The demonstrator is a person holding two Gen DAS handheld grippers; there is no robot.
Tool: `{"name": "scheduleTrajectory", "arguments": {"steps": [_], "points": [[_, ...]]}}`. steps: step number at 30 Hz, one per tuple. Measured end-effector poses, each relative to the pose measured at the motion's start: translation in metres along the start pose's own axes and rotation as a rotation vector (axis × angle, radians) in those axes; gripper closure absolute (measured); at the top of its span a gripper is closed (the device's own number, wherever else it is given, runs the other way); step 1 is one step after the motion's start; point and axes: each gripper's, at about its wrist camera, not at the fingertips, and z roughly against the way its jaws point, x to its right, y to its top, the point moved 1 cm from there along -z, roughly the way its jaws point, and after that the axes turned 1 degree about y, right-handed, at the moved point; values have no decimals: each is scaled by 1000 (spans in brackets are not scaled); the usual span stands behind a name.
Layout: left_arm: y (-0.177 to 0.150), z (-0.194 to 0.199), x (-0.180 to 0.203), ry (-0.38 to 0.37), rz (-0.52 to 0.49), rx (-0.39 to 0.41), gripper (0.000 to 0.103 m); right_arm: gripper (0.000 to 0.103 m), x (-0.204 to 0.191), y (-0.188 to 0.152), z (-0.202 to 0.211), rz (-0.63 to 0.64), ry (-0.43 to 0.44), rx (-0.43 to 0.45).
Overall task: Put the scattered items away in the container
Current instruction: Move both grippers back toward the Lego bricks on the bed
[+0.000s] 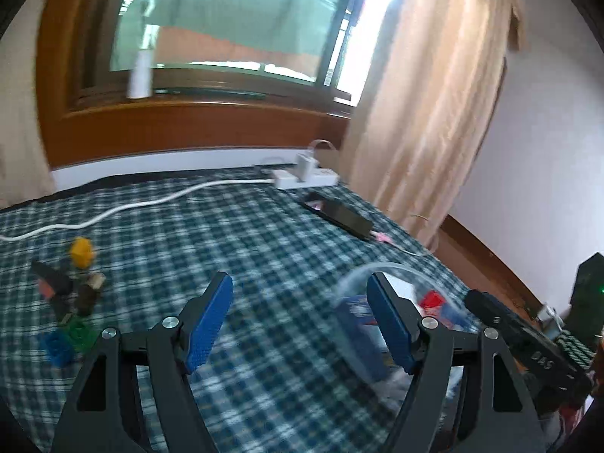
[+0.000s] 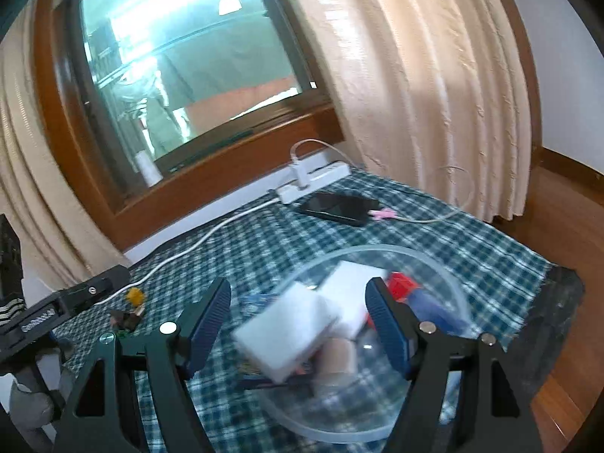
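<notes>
Left gripper [image 1: 298,321] jaws wide, empty; leftover blocks [image 1: 70,302] lay left of them. Right gripper [image 2: 298,324] jaws wide, empty, over bowl [image 2: 434,260].

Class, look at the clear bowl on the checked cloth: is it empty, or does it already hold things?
It holds things. Inside the clear bowl lie white blocks and a red brick.

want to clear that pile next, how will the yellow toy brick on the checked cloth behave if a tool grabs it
The yellow toy brick looks like hard plastic, so probably stiff and light. Its smooth faces may slip. It stands close to other small toys, so a nudge could topple it.
</notes>
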Motion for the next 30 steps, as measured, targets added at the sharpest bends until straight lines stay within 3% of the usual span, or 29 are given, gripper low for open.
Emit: {"name": "scheduleTrajectory", "arguments": {"steps": [18,30], "points": [[-17,43,-117,181,138,43,26,24,-115,-13,-34,148,219,-42],[-33,52,-172,274,201,33,26,23,-163,-40,-78,219,257,-162]]}}
